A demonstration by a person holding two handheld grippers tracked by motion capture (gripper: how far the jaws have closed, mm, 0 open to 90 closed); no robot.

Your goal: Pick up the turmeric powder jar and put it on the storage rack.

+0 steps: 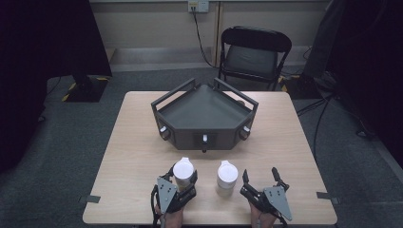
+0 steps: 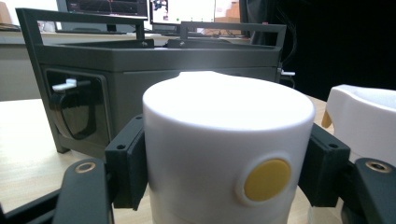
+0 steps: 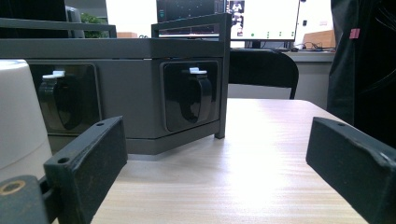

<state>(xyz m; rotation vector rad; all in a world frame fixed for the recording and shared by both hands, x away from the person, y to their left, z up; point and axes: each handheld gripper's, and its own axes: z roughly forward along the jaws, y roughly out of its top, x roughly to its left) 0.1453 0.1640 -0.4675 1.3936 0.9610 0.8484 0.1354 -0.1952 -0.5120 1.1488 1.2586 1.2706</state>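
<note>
A white cylindrical container with a round yellow spot on its side stands near the table's front edge. My left gripper is shut on it, its black pads pressing on both sides. A second white container stands just to its right, untouched. Right of that one, my right gripper rests open, with only bare tabletop between its jaws.
A dark grey angular box with rail handles and round recessed sockets on its front faces sits mid-table, behind both containers. Beyond the wooden table stands a black folding chair. Bare wood lies either side.
</note>
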